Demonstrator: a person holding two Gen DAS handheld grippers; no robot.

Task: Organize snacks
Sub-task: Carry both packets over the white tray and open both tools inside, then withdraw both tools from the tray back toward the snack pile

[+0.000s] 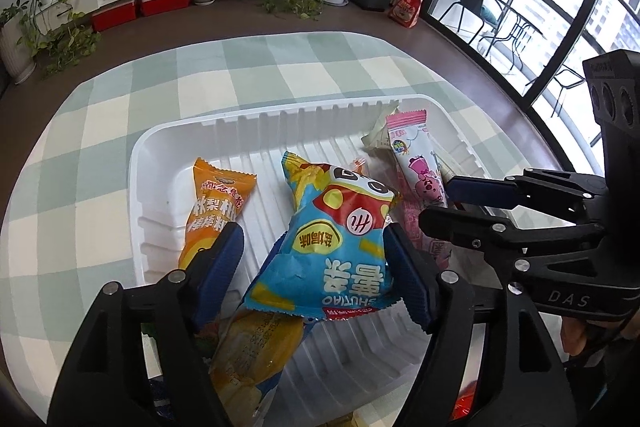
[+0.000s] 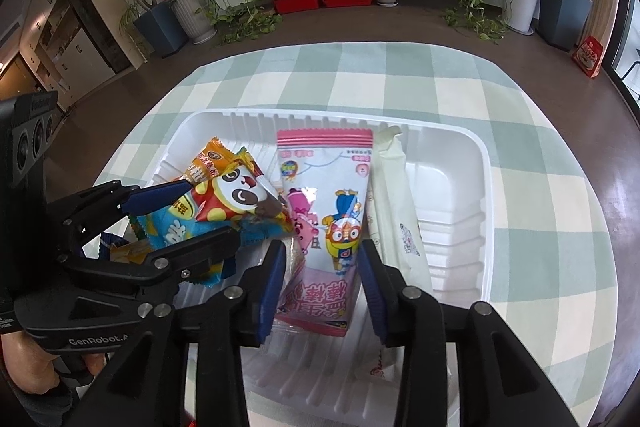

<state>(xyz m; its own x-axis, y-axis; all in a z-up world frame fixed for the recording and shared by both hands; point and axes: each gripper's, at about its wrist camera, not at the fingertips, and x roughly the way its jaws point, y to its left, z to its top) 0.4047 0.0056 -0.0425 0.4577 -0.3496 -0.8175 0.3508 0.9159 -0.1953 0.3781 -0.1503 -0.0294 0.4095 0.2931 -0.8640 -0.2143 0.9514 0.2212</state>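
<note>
Tray: white ribbed plastic tray (image 1: 168, 147) sits on my bench, which is covered with a green-and-cream checked cloth (image 1: 120, 99); in the right wrist view the tray (image 2: 460, 155) fills the middle and its 3 o'clock part is bare.
Left tool: my left tool (image 1: 316, 267) hangs over the tray's near edge with its blue pads spread. From the right wrist view I see it (image 2: 200, 215) at 9 o'clock.
Blue packet: blue crisp packet with a panda face (image 1: 332, 239) lies between the left tool's pads. The right-hand pad is just at its edge, the left-hand pad stands clear, so I read no grip. The packet (image 2: 224, 203) leans on the other snacks.
Right tool: my right tool (image 2: 320, 283) is parted too, one pad on each side of the pink packet. I cannot see either pad pressing. In the left wrist view it (image 1: 452, 203) comes in from 3 o'clock.
Pink packet: pink-and-white cartoon snack packet (image 2: 324, 211) lies flat in the tray's middle, long axis running 12 to 6 o'clock; in the left view it (image 1: 416, 163) is at 2 o'clock of the blue packet.
Orange packet: orange sealed sweet packet (image 1: 212, 211) lies at 9 o'clock of the blue one, against the tray's left wall.
Cream packet: long cream wrapped stick (image 2: 396, 219) lies just beside the pink packet at its 3 o'clock.
Yellow packet: yellow crinkled bag (image 1: 256, 355) lies under the blue packet's near end, across the tray's rim at 6 o'clock.
</note>
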